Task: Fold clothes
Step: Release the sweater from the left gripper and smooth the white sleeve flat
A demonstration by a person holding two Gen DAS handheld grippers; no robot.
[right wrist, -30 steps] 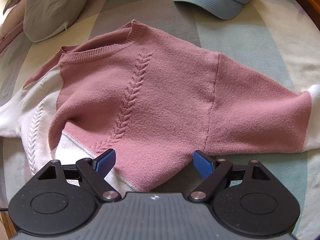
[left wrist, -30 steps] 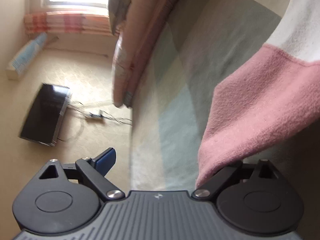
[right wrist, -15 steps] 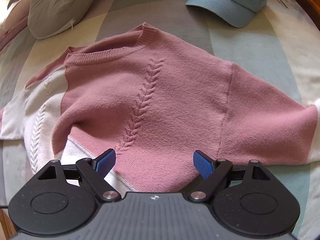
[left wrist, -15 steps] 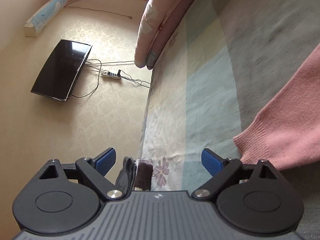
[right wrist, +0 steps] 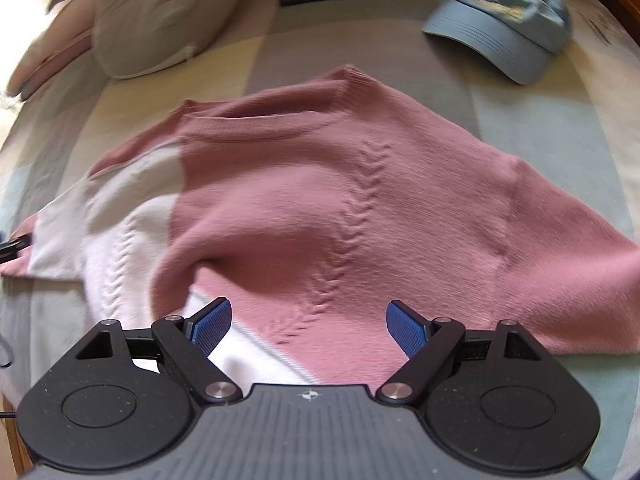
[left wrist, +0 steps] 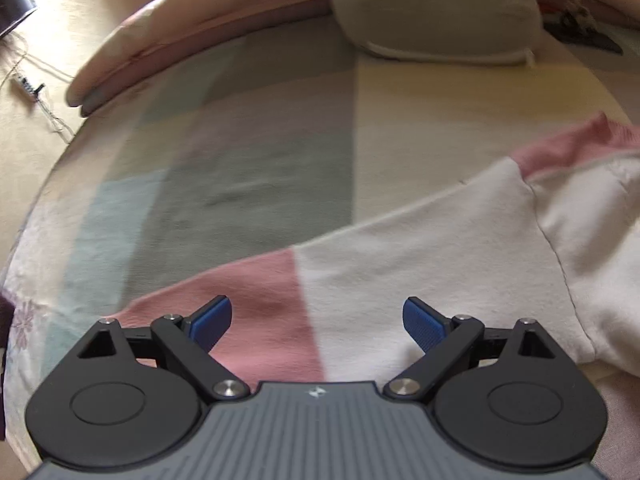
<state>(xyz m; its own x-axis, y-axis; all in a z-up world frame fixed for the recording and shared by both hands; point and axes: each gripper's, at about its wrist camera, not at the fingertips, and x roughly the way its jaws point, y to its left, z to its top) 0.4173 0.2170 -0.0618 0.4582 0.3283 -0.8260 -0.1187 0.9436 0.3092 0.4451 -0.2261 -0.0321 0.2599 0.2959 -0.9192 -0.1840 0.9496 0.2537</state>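
Pink-white sweater [right wrist: 320, 208] spread on bed [left wrist: 248, 168], collar at 12 o'clock. Left claw [left wrist: 317, 320] held agape over sleeve; right claw [right wrist: 308, 322] agape over hem. Nothing gripped.

left gripper [left wrist: 318, 318]: jaws spread wide, nothing between the blue pads [left wrist: 211, 322] (level, pointing forward) | right gripper [right wrist: 308, 322]: jaws equally wide, pads [right wrist: 405, 327] bare, tilted slightly downward

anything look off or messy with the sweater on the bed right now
Yes. The pink and white sweater is not flat: its lower left is bunched into a raised fold, just ahead of the open right tongs. Nothing looks torn or spilled.
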